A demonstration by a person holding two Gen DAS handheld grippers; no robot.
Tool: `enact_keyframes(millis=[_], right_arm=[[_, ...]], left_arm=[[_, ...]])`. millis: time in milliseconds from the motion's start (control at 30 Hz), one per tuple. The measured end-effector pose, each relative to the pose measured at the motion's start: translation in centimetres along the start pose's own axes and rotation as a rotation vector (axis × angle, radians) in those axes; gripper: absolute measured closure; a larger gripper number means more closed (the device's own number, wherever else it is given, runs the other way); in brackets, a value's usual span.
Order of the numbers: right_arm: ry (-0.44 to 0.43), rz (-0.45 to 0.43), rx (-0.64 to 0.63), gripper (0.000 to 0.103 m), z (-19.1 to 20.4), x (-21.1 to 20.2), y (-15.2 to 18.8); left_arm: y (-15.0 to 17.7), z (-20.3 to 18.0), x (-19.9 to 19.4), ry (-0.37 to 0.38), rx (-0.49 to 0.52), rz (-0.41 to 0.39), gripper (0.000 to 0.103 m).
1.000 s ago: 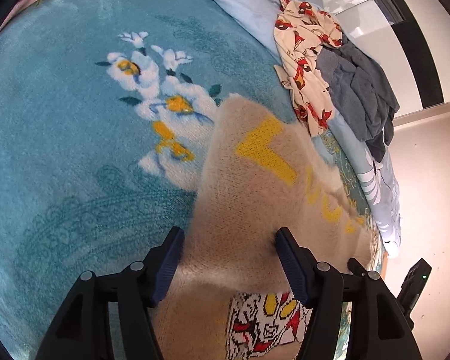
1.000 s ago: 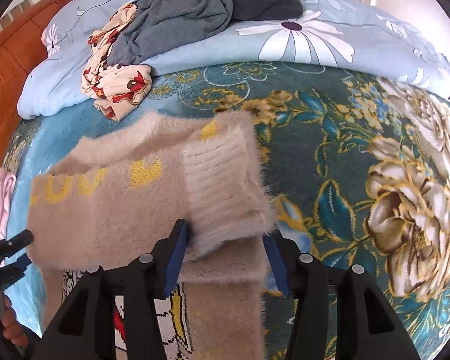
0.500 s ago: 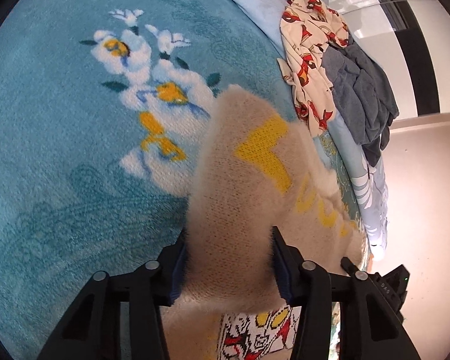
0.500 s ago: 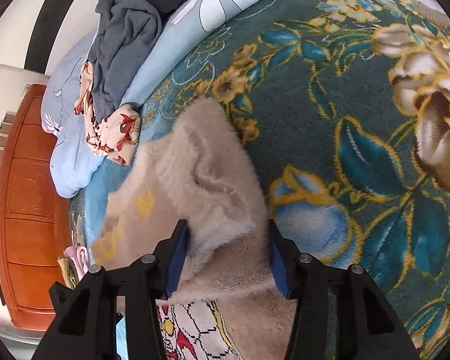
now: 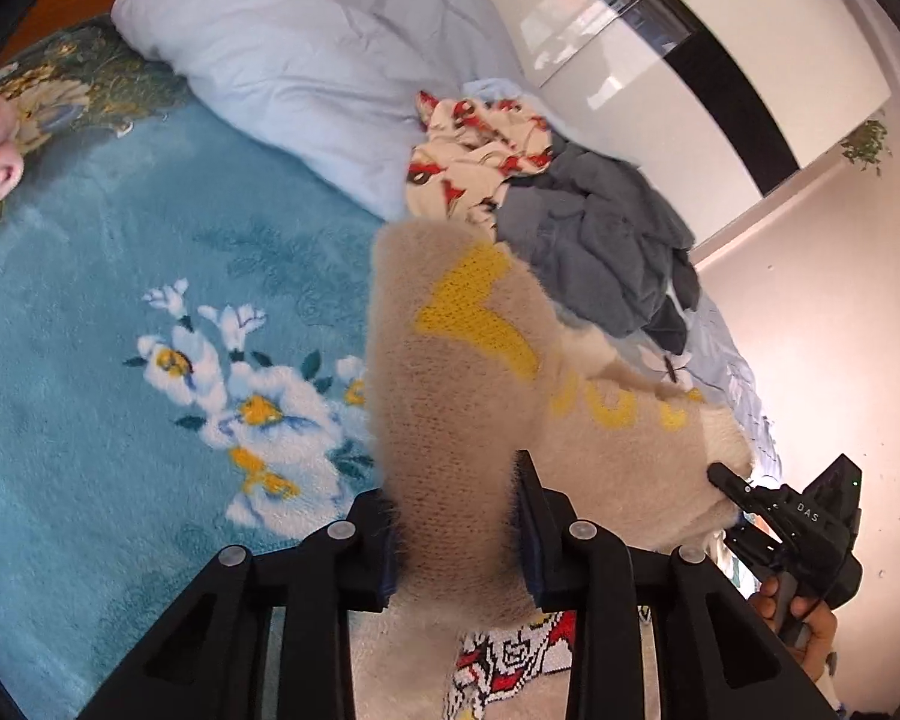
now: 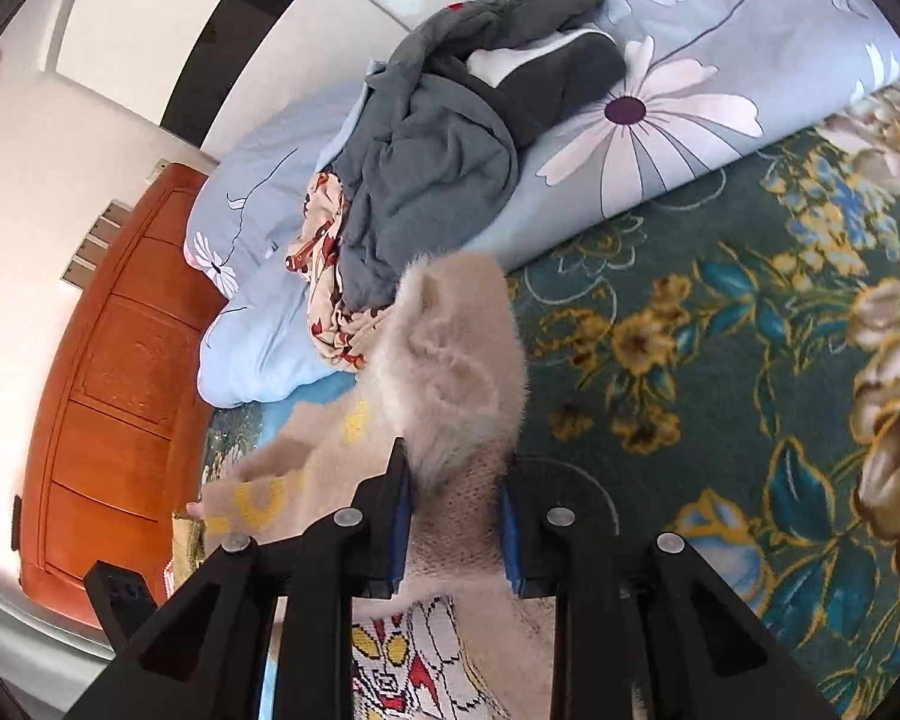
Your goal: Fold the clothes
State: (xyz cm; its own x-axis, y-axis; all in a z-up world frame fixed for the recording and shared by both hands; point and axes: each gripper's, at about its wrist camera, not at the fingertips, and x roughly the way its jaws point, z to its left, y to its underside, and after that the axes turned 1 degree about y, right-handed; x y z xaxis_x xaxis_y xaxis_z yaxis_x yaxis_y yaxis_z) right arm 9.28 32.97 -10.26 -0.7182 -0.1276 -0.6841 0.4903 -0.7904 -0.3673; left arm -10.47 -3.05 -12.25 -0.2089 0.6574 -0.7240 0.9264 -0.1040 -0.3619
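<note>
A fuzzy beige sweater [image 5: 450, 420] with yellow letters and a red and white knit picture is held up over the bed. My left gripper [image 5: 456, 540] is shut on one end of its folded edge. My right gripper [image 6: 453, 516] is shut on the other end of the sweater [image 6: 450, 372], and it also shows at the right of the left wrist view [image 5: 792, 522]. The fabric bulges up between the fingers in both views and hides part of the bed behind it.
A blue floral blanket [image 5: 120, 330] covers the bed on the left, a dark green floral one [image 6: 720, 330] on the right. A light blue quilt [image 5: 306, 66] carries a cream printed garment [image 5: 474, 150] and grey clothes [image 6: 426, 168]. A wooden headboard [image 6: 108, 390] stands at the bed's end.
Both grippers have closed on the sweater and lifted it. The views have tilted up from the blankets towards the quilt, the clothes pile and the wall.
</note>
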Motion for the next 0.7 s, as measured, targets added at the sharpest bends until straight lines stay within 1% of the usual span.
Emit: enact_keyframes(millis=[67,133,167,200,267,367,433,500,533,633,700], right_arm=[[0.055,0.050,-0.003,0.076,-0.2,1.8,-0.1],[0.119,0.098,-0.010,0.076,-0.5,3.5,0.1],[0.151,0.112,-0.007,0.075,-0.6,4.1,0.3],[0.154,0.113,0.006,0.072,-0.9,4.3,0.4],[0.135,0.100,0.045,0.068,-1.6,4.0,0.5],[0.133,0.108,0.064,0.066,-2.7,3.1,0.8],[0.131,0.119,0.068,0.064,-3.6,2.2,1.6],[0.130,0.163,0.080,0.062,-5.1,1.4,2.8],[0.139,0.179,0.079,0.062,-5.8,1.1,3.7],[0.151,0.231,0.096,0.062,-7.7,0.1,6.3],[0.140,0.277,0.111,0.062,-8.7,-0.3,8.2]], left_arm=[[0.4,1.1,1.6,-0.071,-0.036,0.067,0.067],[1.5,2.1,2.1,-0.130,-0.062,0.099,0.068],[2.0,2.7,2.1,-0.124,-0.083,0.114,0.066],[2.5,3.3,2.0,-0.101,-0.110,0.122,0.056],[3.3,4.5,1.4,-0.083,-0.160,0.120,0.043],[4.7,5.6,1.0,-0.083,-0.202,0.133,0.043],[6.2,5.5,1.5,-0.106,-0.188,0.177,0.043],[7.7,5.5,2.1,-0.153,-0.171,0.248,0.043],[8.2,5.3,2.4,-0.165,-0.157,0.278,0.043],[8.8,3.8,2.8,-0.143,-0.094,0.334,0.043],[9.9,3.8,3.5,-0.158,-0.109,0.397,0.042]])
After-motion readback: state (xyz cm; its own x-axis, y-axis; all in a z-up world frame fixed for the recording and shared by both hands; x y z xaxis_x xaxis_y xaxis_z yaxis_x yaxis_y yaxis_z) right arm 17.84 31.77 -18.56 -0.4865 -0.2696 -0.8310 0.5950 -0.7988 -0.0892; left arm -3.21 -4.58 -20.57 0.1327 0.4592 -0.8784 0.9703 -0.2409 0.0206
